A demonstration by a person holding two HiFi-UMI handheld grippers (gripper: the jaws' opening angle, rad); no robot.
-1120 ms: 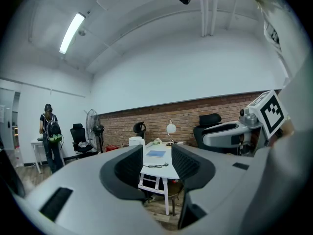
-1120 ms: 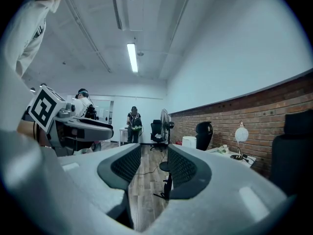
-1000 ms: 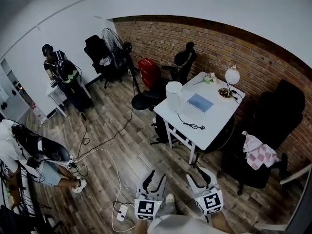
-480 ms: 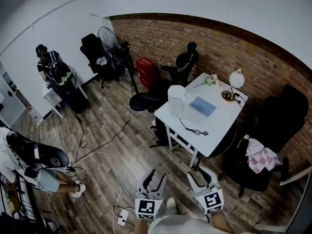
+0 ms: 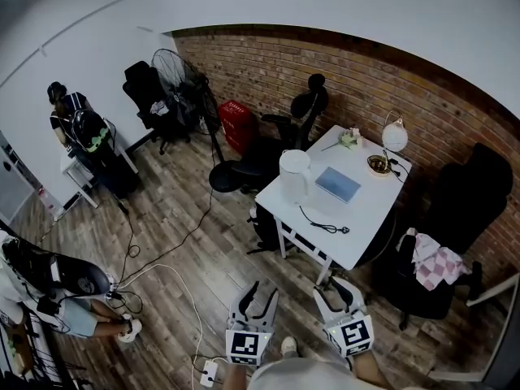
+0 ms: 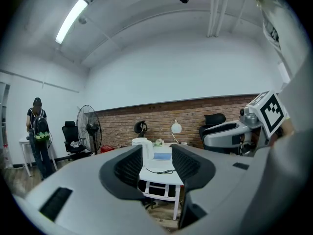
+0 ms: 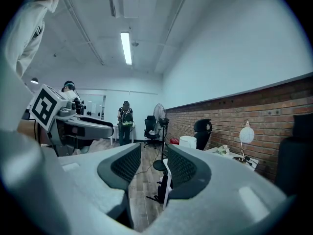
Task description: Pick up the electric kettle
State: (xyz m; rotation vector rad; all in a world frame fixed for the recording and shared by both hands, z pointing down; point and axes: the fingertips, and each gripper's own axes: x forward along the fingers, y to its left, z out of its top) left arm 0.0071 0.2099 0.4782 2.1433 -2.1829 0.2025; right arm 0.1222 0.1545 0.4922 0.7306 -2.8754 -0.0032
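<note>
The white electric kettle (image 5: pixel 294 175) stands upright on the near left corner of a white table (image 5: pixel 366 210) by the brick wall. It also shows far ahead in the left gripper view, as the kettle (image 6: pixel 142 145), and in the right gripper view, as the kettle (image 7: pixel 187 141). My left gripper (image 5: pixel 258 292) and right gripper (image 5: pixel 341 289) are held side by side low in the head view, over the wooden floor, well short of the table. Both are shut with nothing between their jaws. Past the left gripper (image 6: pixel 156 163) lies the table; the right gripper (image 7: pixel 149 168) points along the floor.
On the table lie a blue notebook (image 5: pixel 337 184), a black cable (image 5: pixel 323 223), a bowl (image 5: pixel 378 164) and a globe lamp (image 5: pixel 395 135). Office chairs surround it; one (image 5: pixel 431 258) carries a checked cloth. A fan (image 5: pixel 169 63), floor cables and a person (image 5: pixel 69 116) are at left.
The table and kettle have slid lower in the head view and come nearer. Both grippers keep their place at the bottom of that view, still shut and empty.
</note>
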